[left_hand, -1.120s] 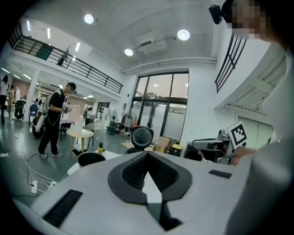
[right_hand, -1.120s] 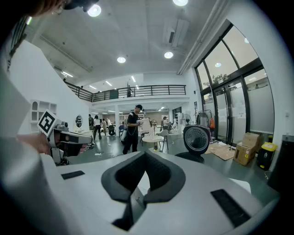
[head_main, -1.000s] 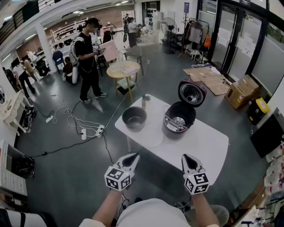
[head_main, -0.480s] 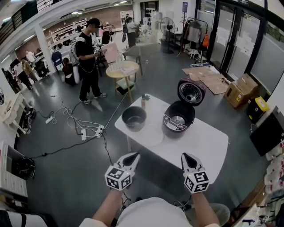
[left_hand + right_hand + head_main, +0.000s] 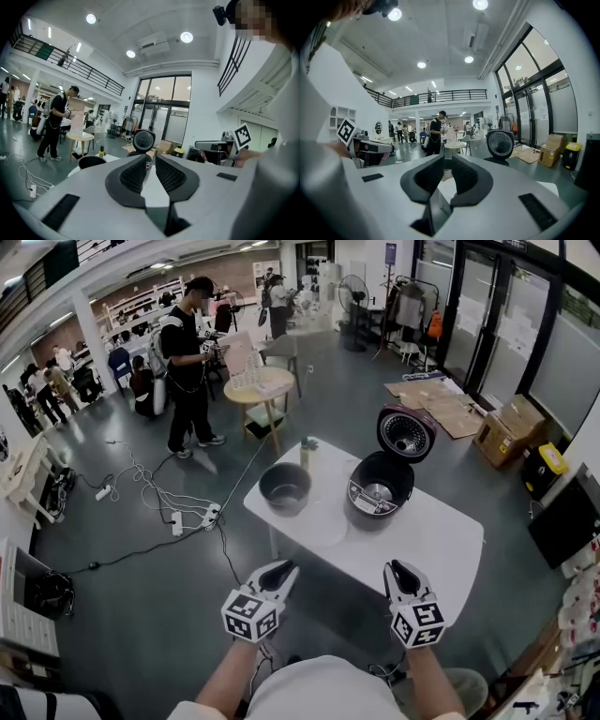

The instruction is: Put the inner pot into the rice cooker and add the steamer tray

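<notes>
- Dark metal pot (image 5: 284, 488) sits on the white table (image 5: 422, 549), ahead of the left tongs (image 5: 283, 569), well apart.
- Cooker (image 5: 380, 491), lid up, no pot in it, is ahead of the right tongs (image 5: 397, 569).
- Jaws of both tongs have just been opening: narrow gap, nothing between.
- Looks like prep to reach for the pot; nothing loaded yet.

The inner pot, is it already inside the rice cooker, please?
No, the inner pot stands on the table beside the open rice cooker.

No legible text, brand or number anywhere, print on the rice cooker (image 5: 379, 493) panel too small to read
</notes>
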Demonstrator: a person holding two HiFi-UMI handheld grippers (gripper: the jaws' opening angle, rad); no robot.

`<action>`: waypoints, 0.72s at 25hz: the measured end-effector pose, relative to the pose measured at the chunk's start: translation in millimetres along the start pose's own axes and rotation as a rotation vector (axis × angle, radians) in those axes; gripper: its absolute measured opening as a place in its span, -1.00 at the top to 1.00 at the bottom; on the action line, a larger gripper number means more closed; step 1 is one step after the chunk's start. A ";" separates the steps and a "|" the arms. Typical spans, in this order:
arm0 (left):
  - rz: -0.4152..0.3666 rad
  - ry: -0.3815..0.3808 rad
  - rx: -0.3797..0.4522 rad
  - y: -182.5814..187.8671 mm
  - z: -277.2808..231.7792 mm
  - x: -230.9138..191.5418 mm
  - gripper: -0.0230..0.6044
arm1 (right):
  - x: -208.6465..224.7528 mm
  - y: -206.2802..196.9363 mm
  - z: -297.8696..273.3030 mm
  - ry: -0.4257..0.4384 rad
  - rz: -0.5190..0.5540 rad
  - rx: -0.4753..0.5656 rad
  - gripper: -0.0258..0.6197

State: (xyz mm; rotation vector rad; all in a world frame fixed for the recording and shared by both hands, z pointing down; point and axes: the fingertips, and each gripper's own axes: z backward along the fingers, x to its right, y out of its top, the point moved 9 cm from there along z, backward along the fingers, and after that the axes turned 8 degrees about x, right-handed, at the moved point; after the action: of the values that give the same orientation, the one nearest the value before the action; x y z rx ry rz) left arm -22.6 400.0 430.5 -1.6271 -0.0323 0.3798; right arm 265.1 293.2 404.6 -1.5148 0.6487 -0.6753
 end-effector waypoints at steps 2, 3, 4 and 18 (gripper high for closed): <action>0.005 0.002 0.003 0.0 2.8 -2.1 0.64 | -2.9 -0.3 0.3 0.001 0.000 -0.003 0.68; 0.007 0.002 0.002 0.2 4.7 -3.6 0.61 | -5.1 -0.2 0.1 0.002 -0.001 -0.004 0.65; 0.009 0.002 0.001 0.4 6.6 -5.4 0.57 | -7.7 0.0 -0.5 0.003 -0.001 -0.005 0.62; 0.035 -0.020 -0.002 -2.0 24.1 -31.2 0.24 | -32.8 -3.0 -9.6 -0.038 -0.005 -0.019 0.35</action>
State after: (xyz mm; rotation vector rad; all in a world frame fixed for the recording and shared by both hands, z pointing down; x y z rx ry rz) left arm -57.9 415.8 438.4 -1.6280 -0.0192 0.4236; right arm 236.1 311.4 406.9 -1.5439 0.6242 -0.6445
